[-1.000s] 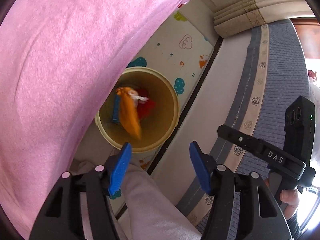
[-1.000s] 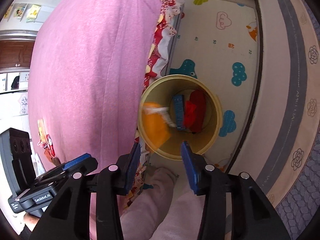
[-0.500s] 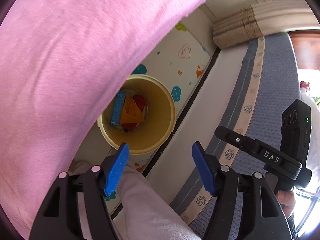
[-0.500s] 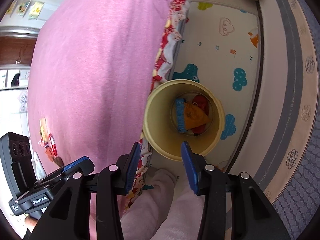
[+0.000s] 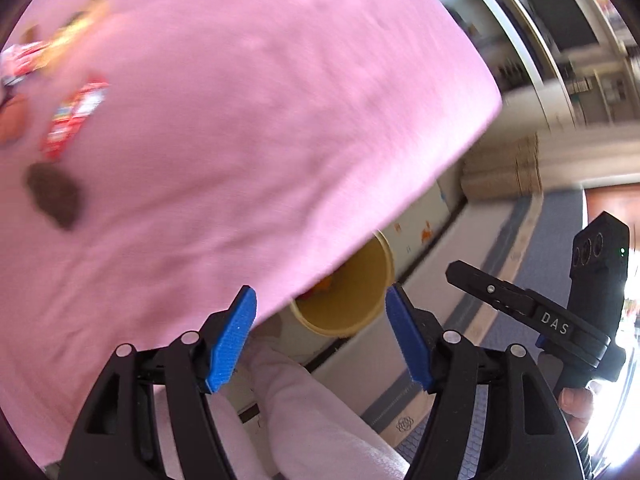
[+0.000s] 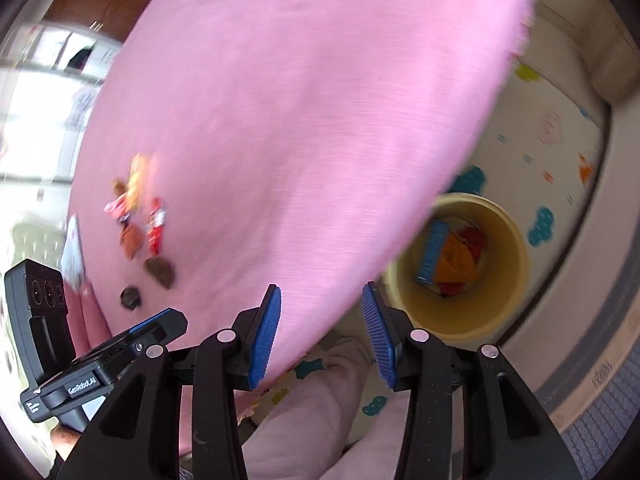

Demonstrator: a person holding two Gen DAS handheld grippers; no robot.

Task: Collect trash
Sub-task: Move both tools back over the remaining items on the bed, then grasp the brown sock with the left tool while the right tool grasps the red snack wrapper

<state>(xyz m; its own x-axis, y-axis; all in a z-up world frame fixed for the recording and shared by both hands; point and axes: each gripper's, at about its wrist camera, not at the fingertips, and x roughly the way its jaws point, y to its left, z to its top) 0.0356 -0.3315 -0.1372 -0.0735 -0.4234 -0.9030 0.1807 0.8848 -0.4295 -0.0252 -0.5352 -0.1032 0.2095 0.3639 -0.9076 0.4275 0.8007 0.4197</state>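
bin (image 6: 496,312) on the play mat (image 6: 560,152), beside the bed (image 6: 304,120)
wrappers (image 6: 140,216) lie on the bed (well apart from the bin); more trash (image 6: 452,260) sits in the bin.

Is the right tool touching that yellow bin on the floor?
Apart. In the right wrist view the right tool is open and empty above the pink cloth's edge, while the yellow bin sits lower on the mat.

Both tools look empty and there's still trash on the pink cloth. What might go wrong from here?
1. The remaining wrappers and dark scraps lie bunched together on the pink cloth; a grab may catch the cloth or only part of the pile.
2. The yellow bin sits on the floor partly under the cloth's edge, so a drop could land on the mat.
3. The left tool and right tool are close together and might collide.
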